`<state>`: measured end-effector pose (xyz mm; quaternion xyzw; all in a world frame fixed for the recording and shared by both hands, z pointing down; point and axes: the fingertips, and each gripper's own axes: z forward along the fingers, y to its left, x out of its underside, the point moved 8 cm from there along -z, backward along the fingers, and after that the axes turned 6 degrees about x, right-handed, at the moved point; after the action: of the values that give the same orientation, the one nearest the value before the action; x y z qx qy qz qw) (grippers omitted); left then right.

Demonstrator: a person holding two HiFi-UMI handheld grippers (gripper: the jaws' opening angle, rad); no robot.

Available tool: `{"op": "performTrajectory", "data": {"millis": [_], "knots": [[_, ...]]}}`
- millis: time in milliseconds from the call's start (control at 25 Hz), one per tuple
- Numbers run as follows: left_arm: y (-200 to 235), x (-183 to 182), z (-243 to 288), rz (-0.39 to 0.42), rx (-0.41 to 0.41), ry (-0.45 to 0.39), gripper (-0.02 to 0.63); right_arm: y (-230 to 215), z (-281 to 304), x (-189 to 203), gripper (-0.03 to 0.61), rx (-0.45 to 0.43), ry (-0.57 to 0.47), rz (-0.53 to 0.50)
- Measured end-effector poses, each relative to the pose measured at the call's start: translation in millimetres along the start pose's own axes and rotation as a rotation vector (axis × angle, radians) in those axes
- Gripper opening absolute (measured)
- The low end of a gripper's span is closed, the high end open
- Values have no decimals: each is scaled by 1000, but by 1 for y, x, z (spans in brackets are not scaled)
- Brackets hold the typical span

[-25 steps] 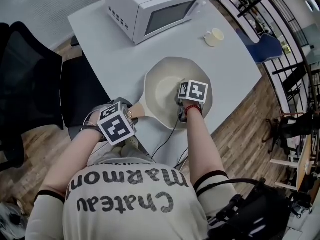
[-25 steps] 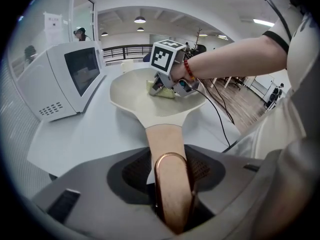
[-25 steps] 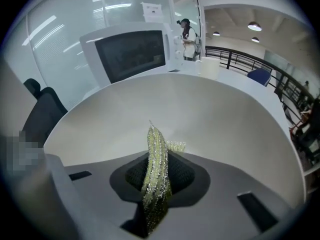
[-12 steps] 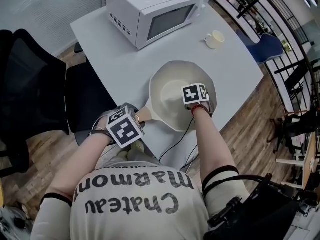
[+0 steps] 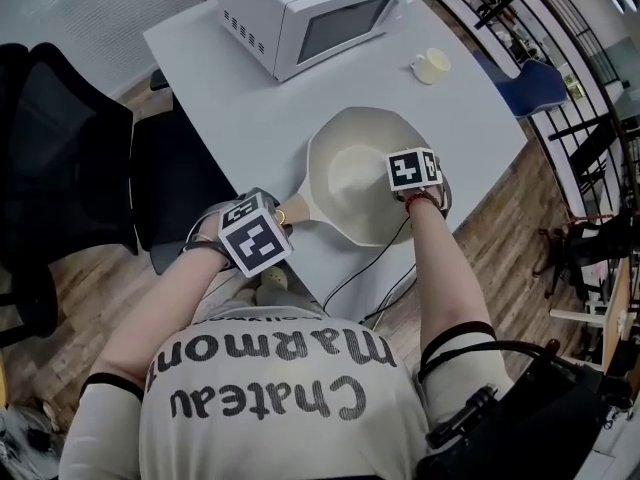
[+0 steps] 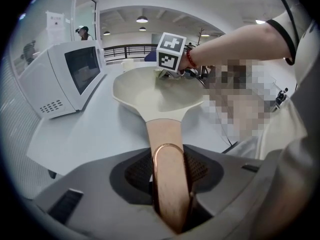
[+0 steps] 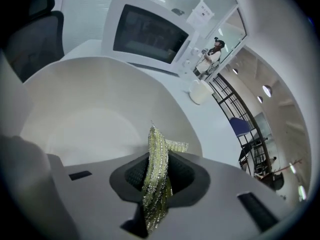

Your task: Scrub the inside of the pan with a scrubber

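Observation:
A cream-white pan (image 5: 345,168) sits on the white table (image 5: 230,88), its wooden handle (image 5: 296,208) pointing toward me. My left gripper (image 5: 272,220) is shut on the pan handle (image 6: 167,149), and its jaws have just been closing on it. My right gripper (image 5: 410,178) is over the right side of the pan's inside, shut on a shiny green-silver mesh scrubber (image 7: 157,169). The scrubber sticks out past the jaws above the pan's wall (image 7: 85,109). From the left gripper view, the right gripper (image 6: 167,74) is in the pan (image 6: 150,91) at its far rim.
A white microwave (image 5: 310,8) stands at the back of the table and a small cup (image 5: 430,66) at the back right. A black office chair (image 5: 60,168) is at the left. A thin cable (image 5: 360,278) hangs off the near table edge. Railings run along the right.
My right gripper has moved from the middle of the pan toward its right side and has rolled. The left gripper has stayed on the handle.

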<state>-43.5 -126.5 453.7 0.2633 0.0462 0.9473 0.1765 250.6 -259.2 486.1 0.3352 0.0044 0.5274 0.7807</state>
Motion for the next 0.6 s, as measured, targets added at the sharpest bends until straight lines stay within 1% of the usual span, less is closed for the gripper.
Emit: {"op": "performTrajectory", "data": {"millis": [80, 120, 160, 200, 240, 280, 360, 400, 480, 520, 560, 600], "knots": [[-1, -1, 1, 1, 2, 2, 170, -9, -9, 2, 57, -37, -28, 106], [-1, 0, 1, 0, 4, 3, 170, -11, -14, 3, 57, -82, -48, 188], [-1, 1, 1, 1, 5, 6, 170, -13, -20, 3, 57, -152, -76, 282], [-1, 2, 1, 4, 5, 8, 170, -12, -25, 2, 57, -247, -109, 382], [-1, 3, 1, 8, 5, 10, 170, -8, -30, -1, 57, -367, -139, 475], [0, 3, 1, 11, 6, 10, 170, -1, -35, -4, 57, -507, -163, 553], [0, 2, 1, 15, 11, 9, 170, 19, -49, -11, 57, -801, -186, 662], [0, 2, 1, 18, 15, 9, 170, 32, -57, -15, 57, -938, -188, 696], [0, 1, 0, 23, 18, 13, 170, 59, -74, -21, 57, -1181, -177, 720], [1, 1, 0, 25, 18, 16, 169, 72, -81, -24, 57, -1275, -167, 715], [1, 1, 0, 27, 18, 19, 167, 85, -86, -27, 57, -1344, -157, 706], [1, 1, 0, 28, 19, 22, 167, 97, -89, -29, 57, -1385, -144, 698]]}}
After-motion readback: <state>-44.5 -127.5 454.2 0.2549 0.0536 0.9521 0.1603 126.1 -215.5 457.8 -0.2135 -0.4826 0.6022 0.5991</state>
